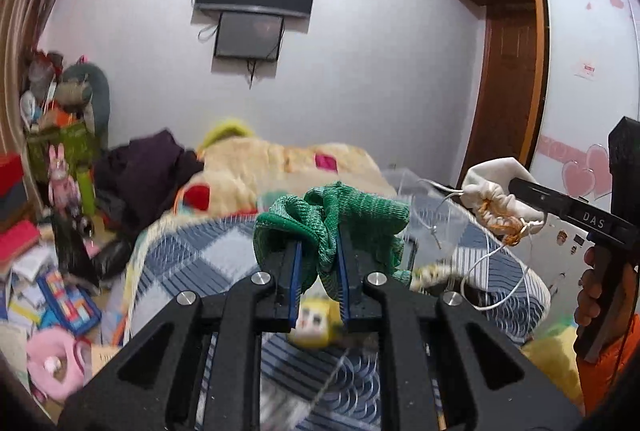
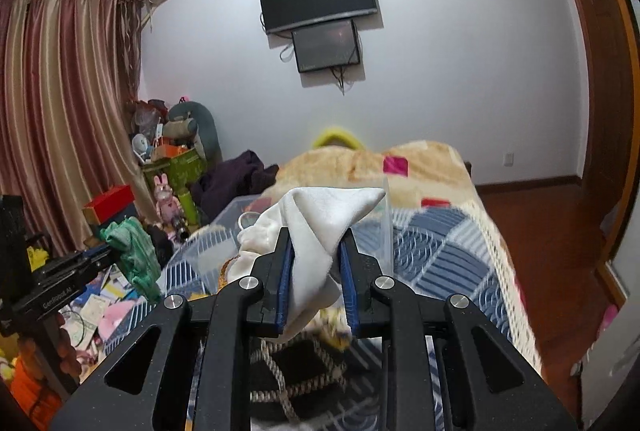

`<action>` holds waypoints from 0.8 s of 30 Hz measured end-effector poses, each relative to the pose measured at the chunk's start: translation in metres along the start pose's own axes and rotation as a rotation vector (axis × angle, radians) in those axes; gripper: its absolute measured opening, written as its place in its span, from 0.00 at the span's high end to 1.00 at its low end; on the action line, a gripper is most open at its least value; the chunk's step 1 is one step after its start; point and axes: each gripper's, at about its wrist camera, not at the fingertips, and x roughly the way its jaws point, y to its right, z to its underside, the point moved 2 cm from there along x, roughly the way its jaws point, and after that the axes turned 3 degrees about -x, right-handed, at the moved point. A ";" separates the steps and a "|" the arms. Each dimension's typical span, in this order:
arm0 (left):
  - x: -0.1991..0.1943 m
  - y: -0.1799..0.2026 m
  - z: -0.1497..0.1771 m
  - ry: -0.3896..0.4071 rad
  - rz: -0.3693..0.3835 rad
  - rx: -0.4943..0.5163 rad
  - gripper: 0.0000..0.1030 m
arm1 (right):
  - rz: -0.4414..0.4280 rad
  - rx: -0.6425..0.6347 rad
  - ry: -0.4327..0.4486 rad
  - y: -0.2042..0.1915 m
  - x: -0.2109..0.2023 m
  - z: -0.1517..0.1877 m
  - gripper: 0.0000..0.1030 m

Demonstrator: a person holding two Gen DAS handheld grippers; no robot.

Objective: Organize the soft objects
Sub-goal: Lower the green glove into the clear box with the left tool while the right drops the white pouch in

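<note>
Black linkage arms fill the bottom of both wrist views, and between them the blue-padded fingers do the work. The left gripper (image 1: 319,263) has its jaws drawn close together and clamped on a bunched green knitted cloth (image 1: 336,219), which bulges over the fingertips and hangs partly down between the pads. From the right wrist view the same gripper (image 2: 105,254) shows at the left edge with the green cloth (image 2: 134,255) drooping from its tip, held up clear of the bed. Its side carries white lettering that seems to read "GenRobot.AI", though it is small.

The right gripper (image 2: 316,251) is nearly closed too, its pads pinching a folded white cloth pouch (image 2: 324,227) that stands up between the fingers. In the left wrist view this gripper (image 1: 536,197) reaches in from the right, holding the white pouch (image 1: 496,197) by its gathered mouth, with orange stitching and a thin white cord (image 1: 496,271) trailing below. White letters "DAS" are legible on its arm. A hand (image 1: 592,295) with an orange sleeve grips its handle.

Both cloths are lifted above the blue-and-white patterned quilt (image 2: 440,231), near a clear plastic bin (image 2: 224,231) resting on it. A blurred yellow-haired doll face (image 1: 314,323) lies below the left gripper.
</note>
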 end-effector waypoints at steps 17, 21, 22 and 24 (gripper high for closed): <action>0.114 -0.025 -0.029 -0.148 -0.030 -0.106 0.86 | 0.045 -0.027 -0.096 0.000 0.080 -0.015 0.81; 0.136 -0.019 -0.020 -0.211 -0.031 -0.073 0.86 | 0.030 -0.038 -0.181 -0.002 0.101 -0.003 0.81; 0.143 -0.017 -0.016 -0.233 -0.031 -0.057 0.86 | 0.028 -0.039 -0.205 -0.002 0.106 0.001 0.81; 0.150 -0.016 -0.011 -0.259 -0.026 -0.043 0.86 | 0.018 -0.036 -0.242 0.000 0.116 0.003 0.81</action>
